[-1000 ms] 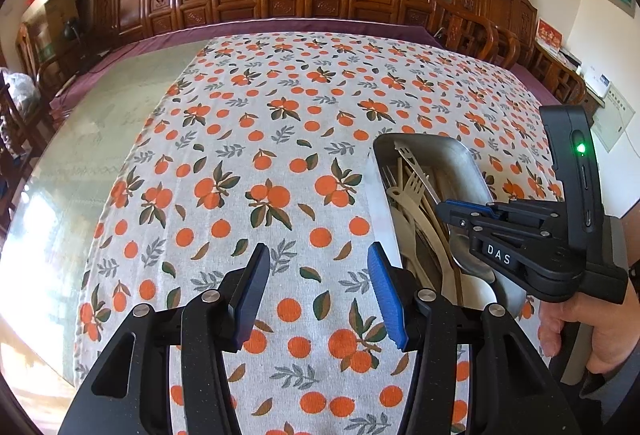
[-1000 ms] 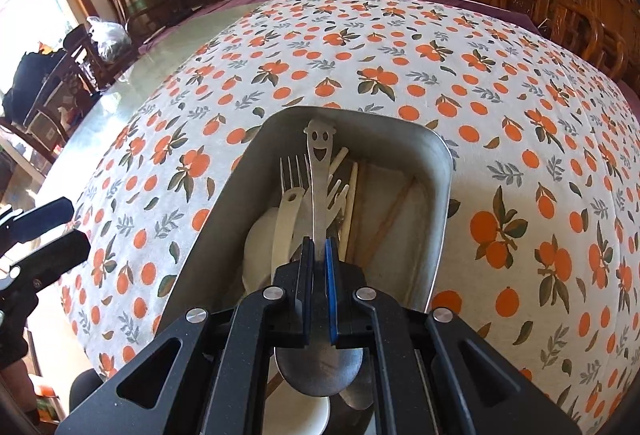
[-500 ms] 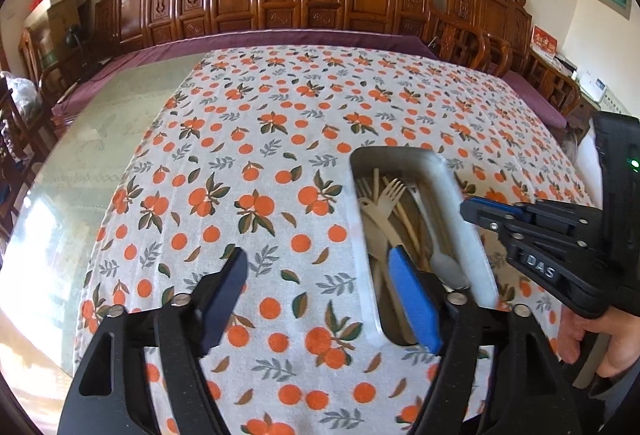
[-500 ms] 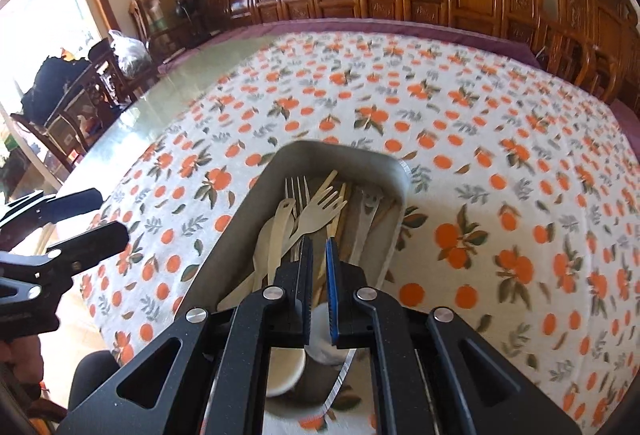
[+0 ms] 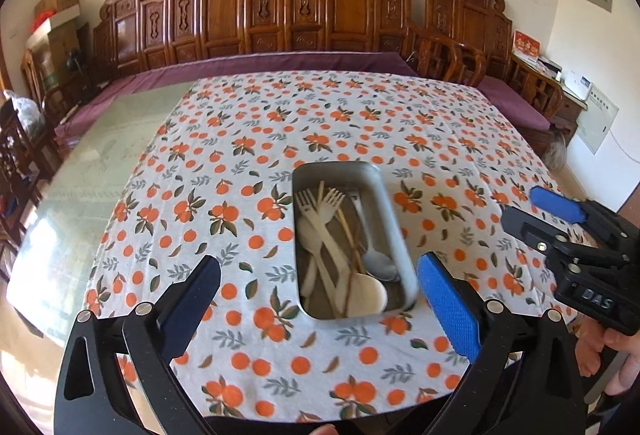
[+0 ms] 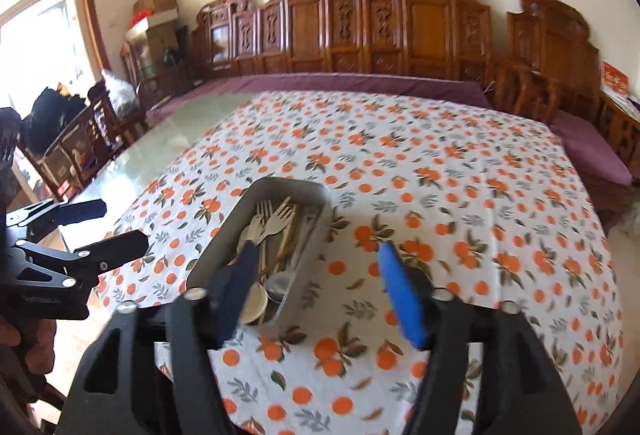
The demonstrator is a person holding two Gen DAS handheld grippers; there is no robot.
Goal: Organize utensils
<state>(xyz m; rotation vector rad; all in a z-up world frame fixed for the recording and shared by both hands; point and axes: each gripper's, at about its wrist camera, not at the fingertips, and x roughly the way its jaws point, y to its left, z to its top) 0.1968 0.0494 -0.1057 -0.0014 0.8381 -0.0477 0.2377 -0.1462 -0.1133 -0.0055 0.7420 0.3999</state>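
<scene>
Forks, spoons and chopsticks lie gathered in a metal tray near the front edge of an orange-print tablecloth, none visible loose on the cloth around it. The left gripper hangs above the near edge with jaws spread wide and nothing between them; the right gripper, just right of the tray, is likewise wide open and empty. By the look of it, the sorting is at or near its end
</scene>
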